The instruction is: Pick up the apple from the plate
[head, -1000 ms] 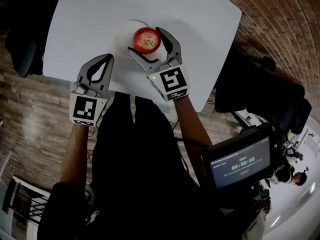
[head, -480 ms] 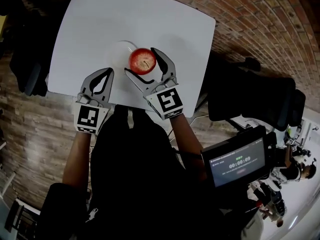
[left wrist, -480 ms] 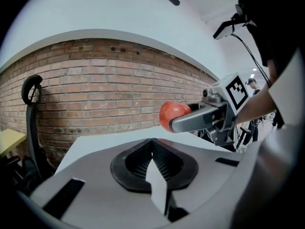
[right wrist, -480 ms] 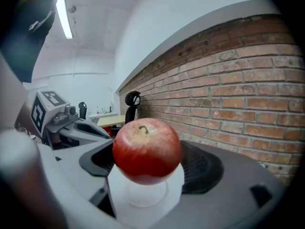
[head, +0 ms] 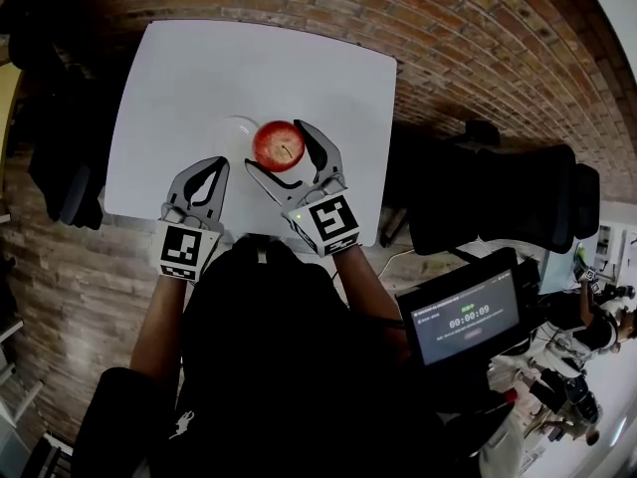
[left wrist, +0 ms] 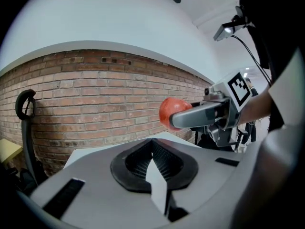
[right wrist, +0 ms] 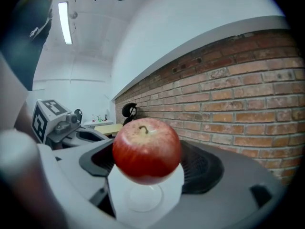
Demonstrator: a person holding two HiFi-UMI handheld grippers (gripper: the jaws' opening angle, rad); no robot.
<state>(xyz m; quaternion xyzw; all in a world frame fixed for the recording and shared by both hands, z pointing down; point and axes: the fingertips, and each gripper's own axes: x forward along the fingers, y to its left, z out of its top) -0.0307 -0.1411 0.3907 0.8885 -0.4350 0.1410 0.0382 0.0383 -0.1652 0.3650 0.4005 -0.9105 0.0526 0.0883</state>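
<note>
A red apple [head: 279, 144] is gripped between the jaws of my right gripper [head: 283, 153], which is shut on it. The apple [right wrist: 147, 149] hangs a little above the small white plate [right wrist: 143, 195]; in the head view the plate [head: 237, 127] shows just left of the apple on the white table [head: 199, 68]. My left gripper [head: 213, 165] rests over the table's near edge, to the left, shut and empty. In the left gripper view its jaws meet at the tips of the left gripper [left wrist: 152, 144], with the apple [left wrist: 169, 112] and a right-gripper finger [left wrist: 200, 116] beyond.
The white table stands on a brick-patterned floor [head: 448, 38]. A black chair [head: 498, 192] sits off the table's right edge and another dark chair [head: 60, 157] to its left. A screen with a timer [head: 468, 319] is at lower right.
The right gripper has lifted the apple off the plate, which now shows bare beside it. The head view has shifted, so the table sits lower. The left gripper has kept its place.
</note>
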